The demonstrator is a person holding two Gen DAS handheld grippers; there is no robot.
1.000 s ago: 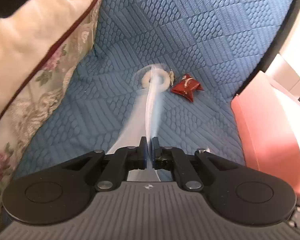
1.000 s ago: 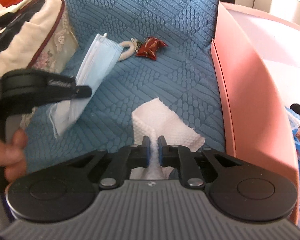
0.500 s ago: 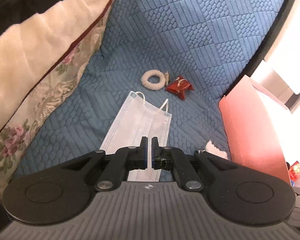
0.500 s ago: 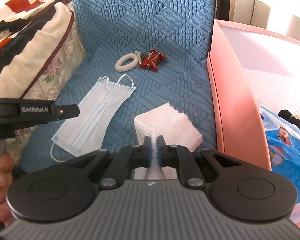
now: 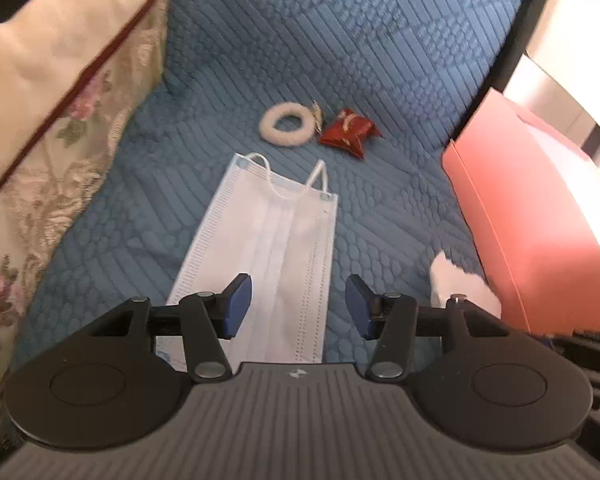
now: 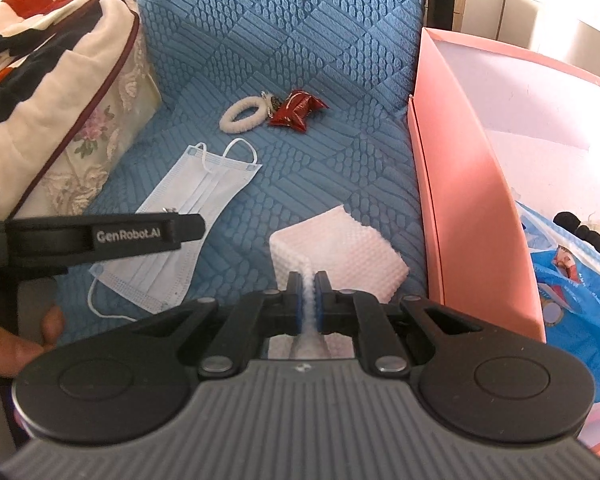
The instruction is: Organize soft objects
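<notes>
While your right gripper [image 6: 308,296] pinches the near edge of the folded tissue [image 6: 340,248], the pink box [image 6: 460,200] stands just to its right.

Your left gripper [image 5: 296,304] hangs with its jaws wide apart over the near end of the face mask [image 5: 268,240], gripping nothing. The mask lies flat on the blue quilted cushion [image 5: 340,60], its long axis running away from you, ear loops at the far end. It is thin pleated fabric; the tissue is a soft embossed square. Beyond them lie a fluffy white ring [image 5: 286,125] and a small red pouch [image 5: 350,133], touching or nearly so. I judge the right hand is nearer to the box.
</notes>
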